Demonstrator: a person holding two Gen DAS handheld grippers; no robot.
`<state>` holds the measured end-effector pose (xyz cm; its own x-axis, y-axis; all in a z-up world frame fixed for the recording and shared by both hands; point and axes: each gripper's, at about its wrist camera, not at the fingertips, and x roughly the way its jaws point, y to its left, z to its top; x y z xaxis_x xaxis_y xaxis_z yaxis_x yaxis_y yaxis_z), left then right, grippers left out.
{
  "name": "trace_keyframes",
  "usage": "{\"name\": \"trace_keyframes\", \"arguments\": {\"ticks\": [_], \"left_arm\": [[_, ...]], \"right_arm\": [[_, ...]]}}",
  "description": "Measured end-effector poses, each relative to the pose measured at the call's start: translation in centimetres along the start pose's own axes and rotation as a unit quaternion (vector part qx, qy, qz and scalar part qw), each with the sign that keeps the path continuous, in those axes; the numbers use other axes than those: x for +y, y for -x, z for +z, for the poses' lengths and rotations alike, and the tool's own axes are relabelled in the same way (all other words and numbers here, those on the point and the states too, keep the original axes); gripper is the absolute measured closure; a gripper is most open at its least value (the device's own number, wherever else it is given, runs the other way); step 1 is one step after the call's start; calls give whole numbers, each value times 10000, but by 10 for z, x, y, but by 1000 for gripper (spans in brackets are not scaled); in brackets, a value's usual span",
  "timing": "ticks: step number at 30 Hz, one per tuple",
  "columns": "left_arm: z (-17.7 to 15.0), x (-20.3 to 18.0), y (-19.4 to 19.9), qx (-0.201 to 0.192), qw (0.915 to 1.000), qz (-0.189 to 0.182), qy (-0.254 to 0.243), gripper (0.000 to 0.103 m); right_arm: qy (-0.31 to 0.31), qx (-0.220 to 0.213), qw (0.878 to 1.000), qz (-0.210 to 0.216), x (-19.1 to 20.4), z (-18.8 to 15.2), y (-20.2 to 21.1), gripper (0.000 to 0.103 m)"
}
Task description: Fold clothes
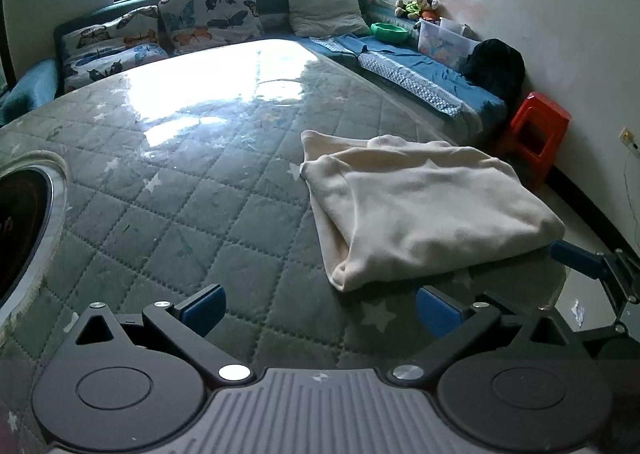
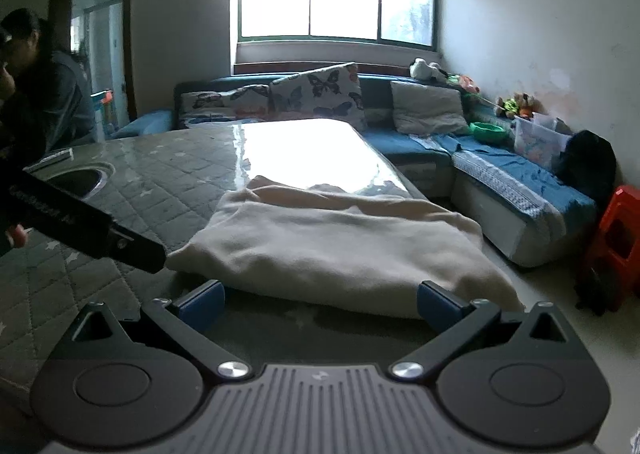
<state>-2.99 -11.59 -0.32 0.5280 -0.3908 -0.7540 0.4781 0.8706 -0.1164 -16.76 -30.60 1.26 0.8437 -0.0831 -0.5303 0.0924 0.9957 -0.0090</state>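
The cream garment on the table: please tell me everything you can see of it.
The cream garment looks like soft, fleecy knit. It lies folded into a rough rectangle, several layers thick, with one thinner layer sticking out along its left and far edges. It rests flat on the quilted green table cover near the table's right edge. Neither gripper touches it.

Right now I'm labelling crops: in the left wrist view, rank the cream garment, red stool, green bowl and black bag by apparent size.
1. cream garment, largest, though nearest the camera
2. black bag and red stool, too alike to rank
3. green bowl
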Motion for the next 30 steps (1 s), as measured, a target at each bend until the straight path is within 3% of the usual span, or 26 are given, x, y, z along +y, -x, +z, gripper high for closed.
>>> {"name": "trace_keyframes", "arguments": {"ticks": [30], "left_arm": [[-22, -21, 12, 45, 9997, -9, -236, 0]], "right_arm": [[-264, -2, 9996, 46, 0, -13, 15, 0]]}}
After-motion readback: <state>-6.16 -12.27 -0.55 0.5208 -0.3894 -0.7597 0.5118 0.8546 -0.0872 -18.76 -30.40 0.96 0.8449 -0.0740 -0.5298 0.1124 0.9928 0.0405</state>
